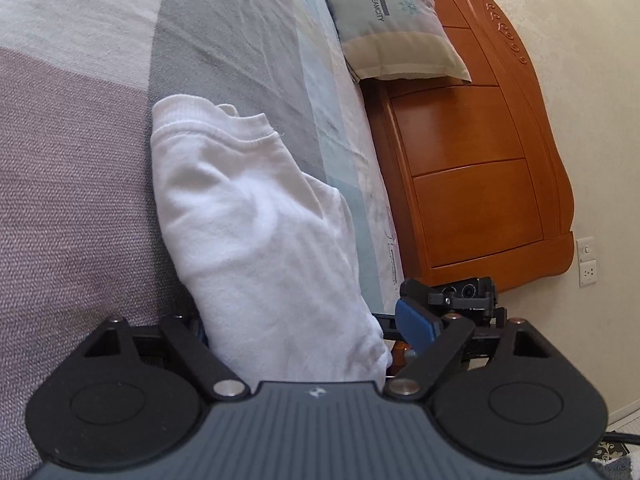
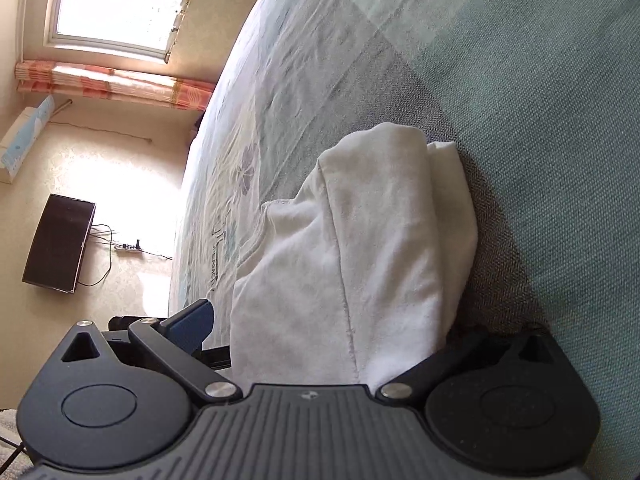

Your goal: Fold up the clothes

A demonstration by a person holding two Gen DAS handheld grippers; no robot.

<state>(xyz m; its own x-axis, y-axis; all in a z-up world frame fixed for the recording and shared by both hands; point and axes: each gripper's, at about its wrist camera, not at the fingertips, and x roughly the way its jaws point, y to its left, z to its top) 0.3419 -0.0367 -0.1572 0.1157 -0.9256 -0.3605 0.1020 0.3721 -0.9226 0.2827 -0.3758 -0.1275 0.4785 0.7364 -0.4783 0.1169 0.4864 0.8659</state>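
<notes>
White garment point(image 1: 256, 232) lay folded on the bed point(image 1: 72, 168), between both grippers' spread jaws. Left view alone showed the headboard point(image 1: 472, 152); right view, a window point(image 2: 116, 4).

Left gripper point(image 1: 304, 332) and right gripper point(image 2: 332, 336) stood open, pads clear of cloth.

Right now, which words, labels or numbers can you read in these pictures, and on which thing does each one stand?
"DREAMCITY": on the pillow, printed sideways, left wrist view.
Print on the bed sheet: too blurred and distorted to read in either view.
Small emblem on each gripper body: a mark, no letters.
Wall sockets: no readable text.
</notes>
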